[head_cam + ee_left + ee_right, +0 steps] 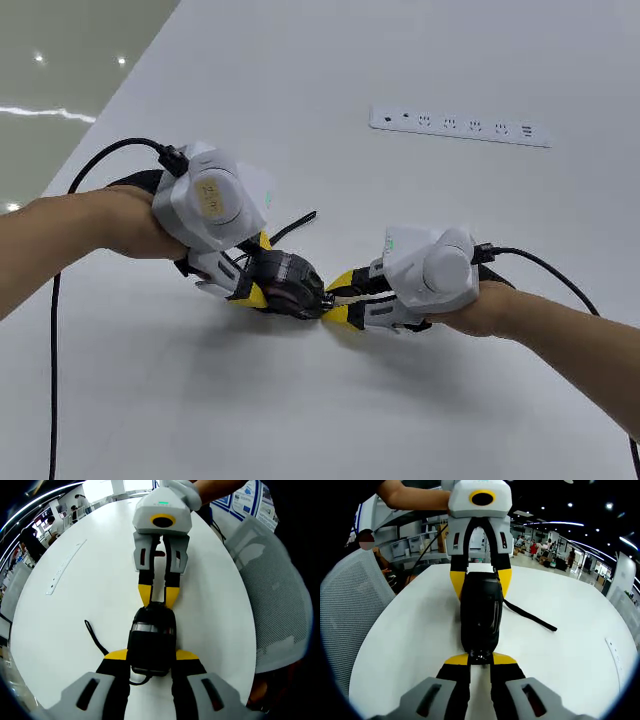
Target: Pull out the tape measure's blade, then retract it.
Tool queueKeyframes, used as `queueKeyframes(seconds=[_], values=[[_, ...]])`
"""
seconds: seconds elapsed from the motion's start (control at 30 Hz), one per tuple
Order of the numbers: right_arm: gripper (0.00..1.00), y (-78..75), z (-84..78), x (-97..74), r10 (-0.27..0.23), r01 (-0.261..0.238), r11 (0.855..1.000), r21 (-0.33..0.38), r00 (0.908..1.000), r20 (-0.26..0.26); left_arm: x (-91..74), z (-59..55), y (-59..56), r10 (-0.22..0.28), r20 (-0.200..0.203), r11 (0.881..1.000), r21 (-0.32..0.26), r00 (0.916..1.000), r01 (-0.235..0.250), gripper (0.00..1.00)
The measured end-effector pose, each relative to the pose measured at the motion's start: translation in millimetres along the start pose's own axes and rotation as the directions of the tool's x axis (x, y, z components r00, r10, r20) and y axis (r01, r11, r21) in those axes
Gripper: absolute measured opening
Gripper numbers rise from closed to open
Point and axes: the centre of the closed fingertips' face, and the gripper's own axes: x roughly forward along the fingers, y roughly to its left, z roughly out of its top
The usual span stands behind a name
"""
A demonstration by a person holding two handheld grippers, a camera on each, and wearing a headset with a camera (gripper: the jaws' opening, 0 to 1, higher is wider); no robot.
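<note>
- Tape measure (287, 283) (151, 640) (481, 612): black case, on the white table (420, 400) (100, 555) (410, 630), well in from its edges; no length of blade seen drawn out
- Left gripper (256, 270) (151, 656) (481, 582): yellow-tipped jaws clenched on the case, one against each side, at its rear half
- Right gripper (336, 298) (158, 596) (480, 659): faces the left gripper head-on; jaws drawn narrow about the front end of the case, tips just beside it; cannot tell whether they grasp anything there
- Black strap (295, 225) (95, 637) (530, 616): runs from the case and lies flat on the table, off to one side
- Hands: one behind each gripper, forearms coming in from the left and right edges of the head view
- Black cable (55, 300): trails from the left gripper across the table
- White power strip (460, 127) (62, 570) (615, 655): flat on the table, well apart from the tape measure, toward the far edge
- Mesh-backed chair (280, 595) (350, 615): stands off the table's edge
</note>
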Motion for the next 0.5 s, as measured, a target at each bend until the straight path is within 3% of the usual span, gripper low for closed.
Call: queueKeyframes(seconds=[0.5], values=[[0.11,0.2,-0.6,-1.1,0.016,-0.018,0.998,-0.055,0.9989,-0.045,-0.9,0.4,-1.3,0.004,-0.01,1.0,0.001,0.9999,-0.004,0.26]])
